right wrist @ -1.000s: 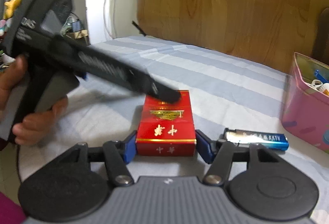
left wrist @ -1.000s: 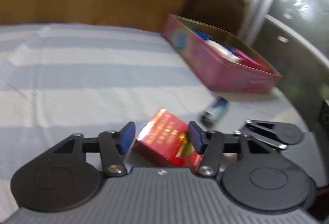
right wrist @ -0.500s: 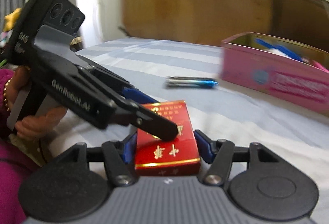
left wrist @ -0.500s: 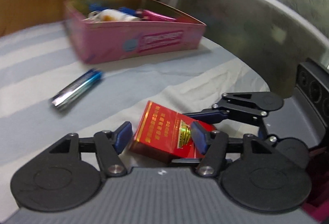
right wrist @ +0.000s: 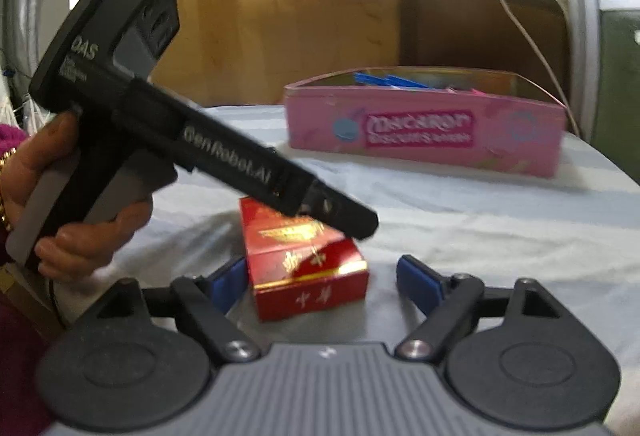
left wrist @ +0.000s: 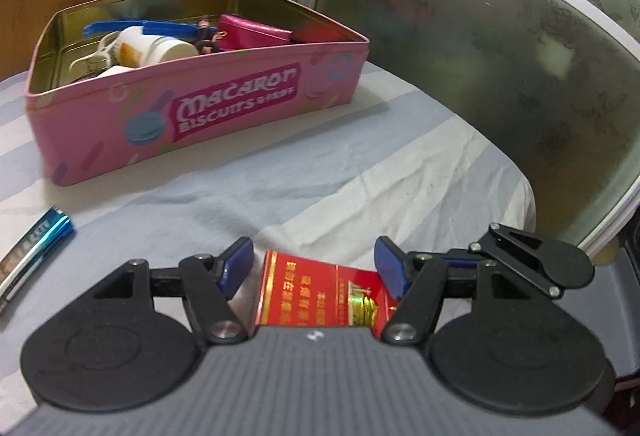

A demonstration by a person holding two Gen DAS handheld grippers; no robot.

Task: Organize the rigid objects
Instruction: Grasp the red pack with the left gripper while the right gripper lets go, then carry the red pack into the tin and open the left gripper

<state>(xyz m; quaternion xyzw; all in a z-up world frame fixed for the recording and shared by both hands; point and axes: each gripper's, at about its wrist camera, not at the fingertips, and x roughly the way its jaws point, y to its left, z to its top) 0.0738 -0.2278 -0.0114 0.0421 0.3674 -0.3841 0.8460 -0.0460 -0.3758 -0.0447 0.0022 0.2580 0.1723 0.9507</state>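
Note:
A red cigarette pack (left wrist: 320, 296) lies on the striped cloth between the blue pads of my left gripper (left wrist: 315, 268), which is open around it. In the right wrist view the same pack (right wrist: 304, 260) sits between the open pads of my right gripper (right wrist: 324, 276), nearer the left pad; the right pad stands apart from it. The left gripper's body (right wrist: 168, 140) crosses above the pack there. A pink macaron biscuit tin (left wrist: 192, 104) holds several small items. A blue battery (left wrist: 36, 248) lies at the left.
The pink tin also shows in the right wrist view (right wrist: 424, 132) at the back. The table's rounded edge (left wrist: 520, 188) runs at the right beside a frosted glass panel (left wrist: 500, 56). A wooden board (right wrist: 280, 16) stands behind.
Both grippers swung around the pack; the tin now fills more of the left view. The right gripper's pads have spread wider, its right pad now apart from the pack.

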